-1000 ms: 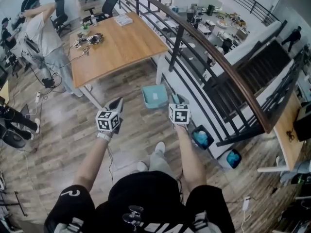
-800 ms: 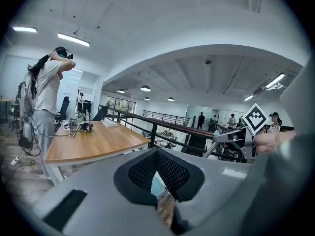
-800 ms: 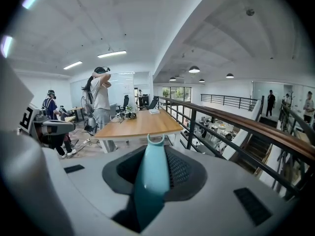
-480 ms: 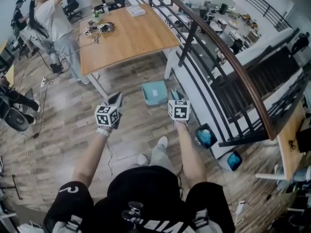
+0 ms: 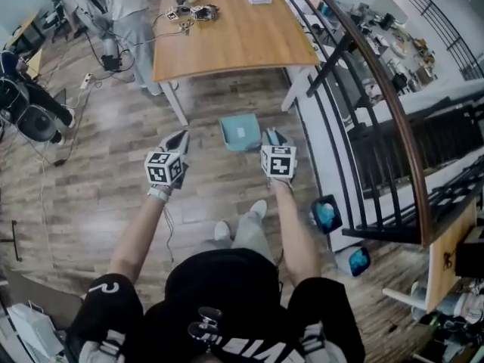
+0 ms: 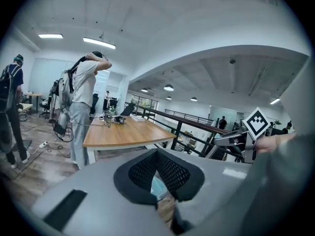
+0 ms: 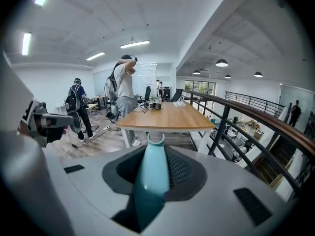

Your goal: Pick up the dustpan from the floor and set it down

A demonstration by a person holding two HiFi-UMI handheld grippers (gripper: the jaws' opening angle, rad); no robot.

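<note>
We keep the right tool (image 5: pixel 274 137) clamped on the handle (image 7: pixel 150 178) of the teal dustpan (image 5: pixel 240 133), held above the wooden floor (image 5: pixel 91 187) near the tabletop (image 5: pixel 234 36), while the left tool (image 5: pixel 178 139) is closed and empty.

the dustpan (image 5: pixel 240 133) is pale teal plastic, a squarish open tray with a white patch on its inner face. from above it shows over the wood floor (image 5: pixel 91 195), close to the foot of the railing (image 5: pixel 355 112). its handle (image 7: pixel 150 181) is a smooth teal bar with a u-shaped notch at its tip. it runs up between the jaws of the right gripper (image 5: pixel 274 138), which are closed on it. whether the tray touches the floor cannot be told.
</note>
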